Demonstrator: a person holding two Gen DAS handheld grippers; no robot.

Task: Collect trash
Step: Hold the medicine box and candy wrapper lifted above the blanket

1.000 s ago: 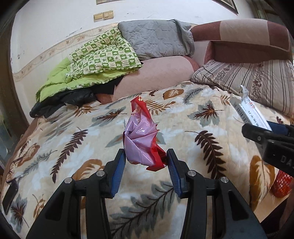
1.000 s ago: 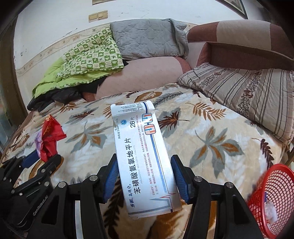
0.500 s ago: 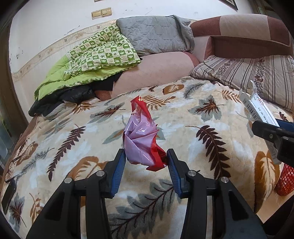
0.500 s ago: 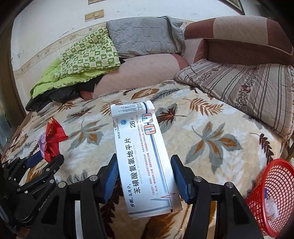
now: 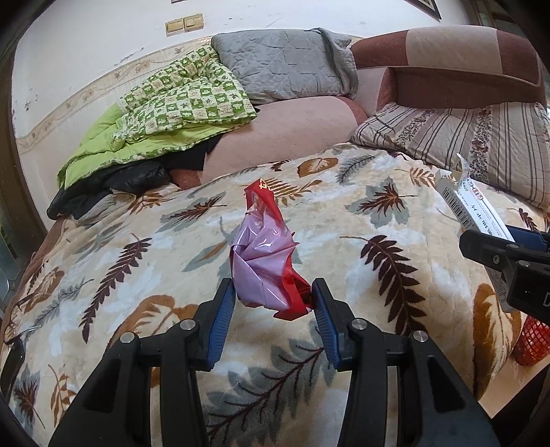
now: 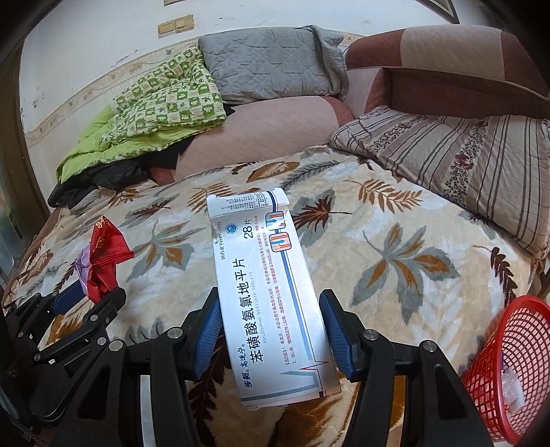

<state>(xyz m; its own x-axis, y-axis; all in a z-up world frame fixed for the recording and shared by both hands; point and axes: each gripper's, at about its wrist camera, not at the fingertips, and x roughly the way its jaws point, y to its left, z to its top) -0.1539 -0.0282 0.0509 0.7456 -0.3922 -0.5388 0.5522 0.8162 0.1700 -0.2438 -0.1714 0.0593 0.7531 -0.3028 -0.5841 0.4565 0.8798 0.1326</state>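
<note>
medicine box point(image 6: 271, 292) clamped lengthwise in right tool point(image 6: 270, 330), pointing forward; left tool point(image 5: 274, 309) grips wrapper point(image 5: 266, 264)

A leaf-print blanket point(image 5: 343, 213) is spread over the bed. A green checked quilt point(image 5: 178, 103), a grey cushion point(image 5: 282, 65) and a striped pillow point(image 6: 464, 161) are piled at the back, and light switches point(image 5: 184, 24) are fixed on the wall.

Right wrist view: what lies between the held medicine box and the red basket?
Only bare leaf-print blanket. In the right wrist view nothing else sits between the medicine box, clamped in the right gripper, and the red basket at the bed's edge.
</note>
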